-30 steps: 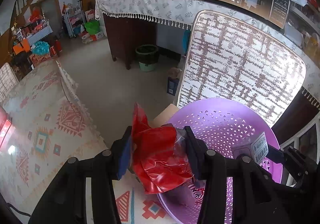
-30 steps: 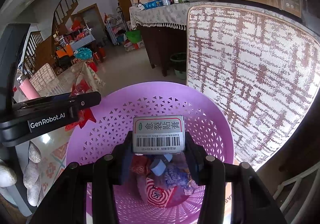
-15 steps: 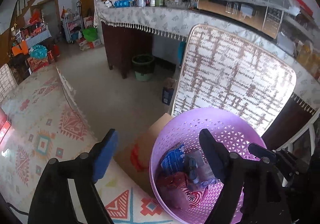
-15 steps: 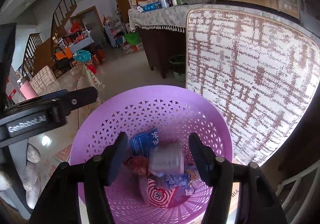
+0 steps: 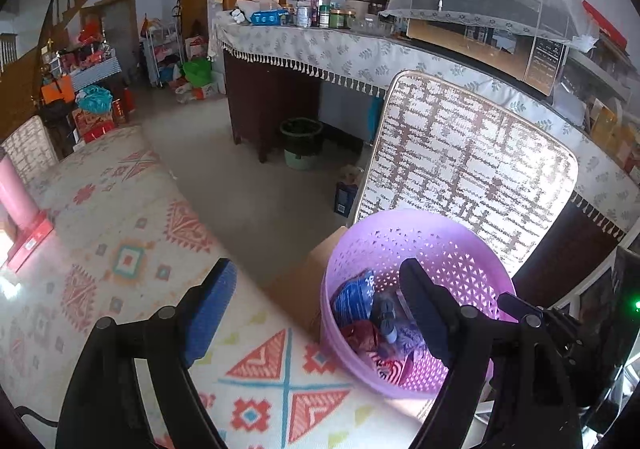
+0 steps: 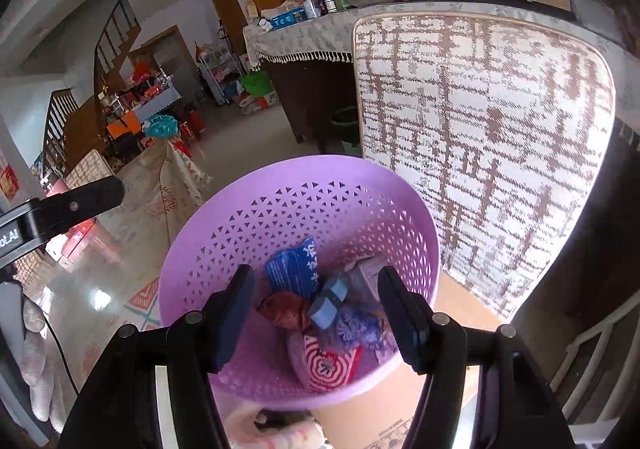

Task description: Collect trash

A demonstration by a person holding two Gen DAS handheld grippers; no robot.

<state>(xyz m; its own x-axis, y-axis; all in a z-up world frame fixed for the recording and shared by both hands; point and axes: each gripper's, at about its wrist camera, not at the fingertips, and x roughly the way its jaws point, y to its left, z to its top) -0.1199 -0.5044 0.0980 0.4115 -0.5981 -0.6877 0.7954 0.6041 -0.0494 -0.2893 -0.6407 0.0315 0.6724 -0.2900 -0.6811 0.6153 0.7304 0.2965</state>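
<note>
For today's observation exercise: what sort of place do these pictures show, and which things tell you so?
Most likely a lived-in family home: a staircase, a cloth-covered counter crowded with jars and bottles, and a patterned tablecloth beside a purple basket of wrappers.

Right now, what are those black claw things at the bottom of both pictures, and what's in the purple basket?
Those claws are two grabbers. A person holds one in each hand, and each carries a little camera looking out along its two fingers, so you get one picture per hand.

The left gripper hangs above a patterned cloth, its fingers wide apart and empty. The right gripper is right over the purple basket, also open and empty.

The basket holds the trash: a blue packet, a crumpled red wrapper, a red-and-white swirly packet and some smaller bits. A woven chair back stands behind it.
</note>
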